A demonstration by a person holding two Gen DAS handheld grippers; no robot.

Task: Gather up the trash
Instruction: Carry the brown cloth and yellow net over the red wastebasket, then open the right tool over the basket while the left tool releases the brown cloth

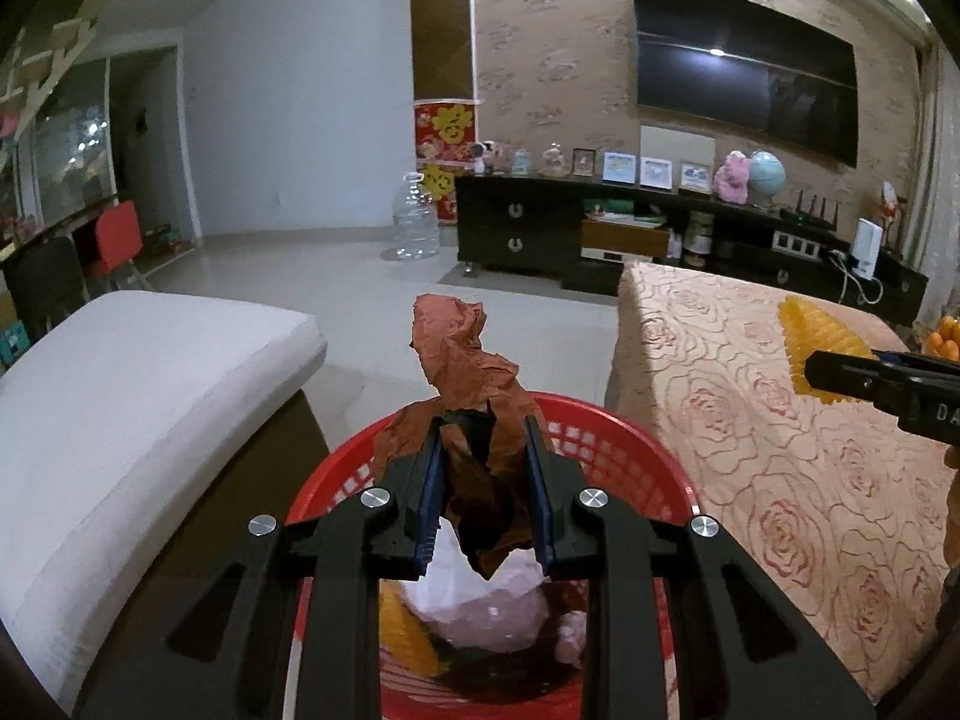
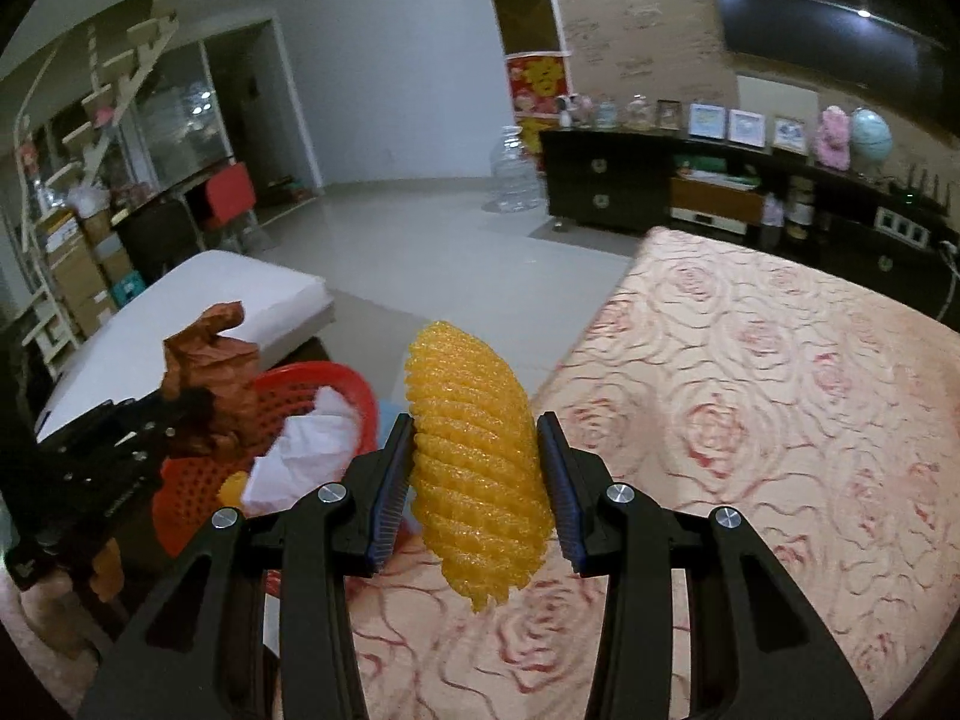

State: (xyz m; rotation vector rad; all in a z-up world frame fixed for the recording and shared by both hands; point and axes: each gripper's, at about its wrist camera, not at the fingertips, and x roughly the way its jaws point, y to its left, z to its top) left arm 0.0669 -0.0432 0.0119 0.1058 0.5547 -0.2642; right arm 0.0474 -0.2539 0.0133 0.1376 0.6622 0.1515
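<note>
1. The left gripper pinches a crumpled brown paper wad between its blue-padded jaws, directly above the round red perforated plastic basket.
2. Inside that basket lie a white crumpled plastic bag and a scrap of yellow foam.
3. The right gripper is pressed onto a yellow ribbed foam fruit net, held in the air to the right of the basket, over the edge of the rose-patterned peach tablecloth.
4. Left of the basket sits a white cushioned seat.
5. Beyond the basket, across the pale tiled floor, a clear empty water jug stands beside a long dark TV cabinet.
6. Above the cabinet, far behind the basket, hangs a black television.
</note>
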